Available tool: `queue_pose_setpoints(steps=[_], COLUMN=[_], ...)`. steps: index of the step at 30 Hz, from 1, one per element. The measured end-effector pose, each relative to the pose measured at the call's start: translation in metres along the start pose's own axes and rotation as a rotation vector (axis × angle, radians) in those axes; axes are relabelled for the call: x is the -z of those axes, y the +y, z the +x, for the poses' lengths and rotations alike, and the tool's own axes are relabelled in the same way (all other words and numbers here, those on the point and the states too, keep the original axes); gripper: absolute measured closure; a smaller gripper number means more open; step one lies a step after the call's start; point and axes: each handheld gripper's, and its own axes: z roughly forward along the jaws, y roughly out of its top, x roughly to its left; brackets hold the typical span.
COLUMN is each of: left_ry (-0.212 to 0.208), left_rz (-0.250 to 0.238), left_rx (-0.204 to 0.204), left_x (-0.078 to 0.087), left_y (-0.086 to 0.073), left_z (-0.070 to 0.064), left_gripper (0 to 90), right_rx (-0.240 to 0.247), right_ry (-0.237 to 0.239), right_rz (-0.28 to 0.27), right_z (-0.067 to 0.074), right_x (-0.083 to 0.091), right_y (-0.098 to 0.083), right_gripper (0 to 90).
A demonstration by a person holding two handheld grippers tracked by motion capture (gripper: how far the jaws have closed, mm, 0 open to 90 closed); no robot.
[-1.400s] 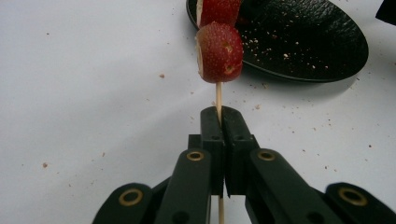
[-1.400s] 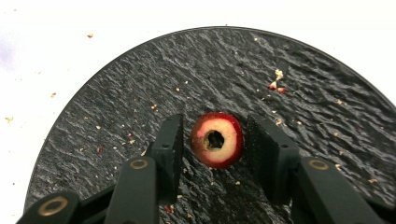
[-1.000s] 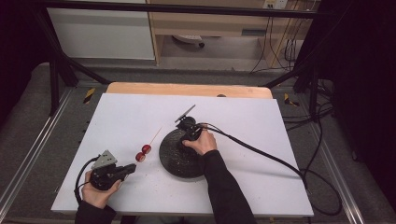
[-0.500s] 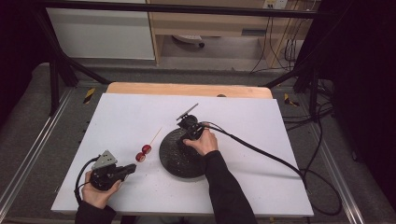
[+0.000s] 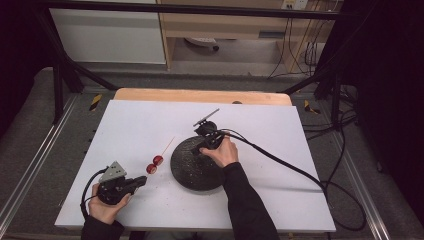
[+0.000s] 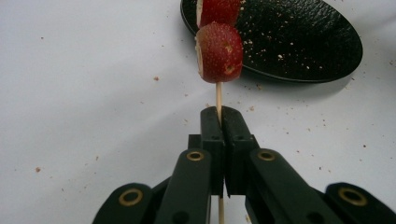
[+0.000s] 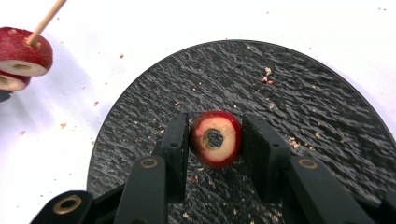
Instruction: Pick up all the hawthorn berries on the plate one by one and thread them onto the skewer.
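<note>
Near the table's (image 5: 280, 210) front left corner, a wooden skewer (image 6: 218, 99) bearing two red fruit slices (image 6: 219, 52) is clamped in the left gripper (image 5: 131, 184). Farther in, over the black plate (image 7: 327, 121), a cored fruit slice (image 7: 215, 138) is gripped by the right gripper (image 7: 215, 140).

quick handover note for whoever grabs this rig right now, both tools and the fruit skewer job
Left tool: shut on the skewer, low over the white table near its front left.
Right tool: over the black plate, jaws on either side of a red cored fruit piece; it looks gripped.
Done: two red pieces are threaded on the skewer, whose bare tip points away from the person.
Left: carry the third piece across to the skewer tip and push it on. The plate holds crumbs; no other piece can be seen on it.
</note>
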Motion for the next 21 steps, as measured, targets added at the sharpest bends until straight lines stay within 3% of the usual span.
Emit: queue_pose_setpoints(steps=[9,21], left_ry=[-0.007,-0.014], left_rz=[-0.002,-0.008], left_rx=[-0.008,-0.022], left_x=[-0.003,-0.007], left_y=[0.001,0.003], left_z=[-0.005,-0.013], left_gripper=[88.4,88.3], right_rx=[-0.056,-0.134], right_ry=[0.024,0.066], right_rz=[-0.066,-0.257], right_z=[-0.005,-0.007], right_x=[0.012,0.02], right_y=[-0.015,-0.05], right_gripper=[63.3,63.3])
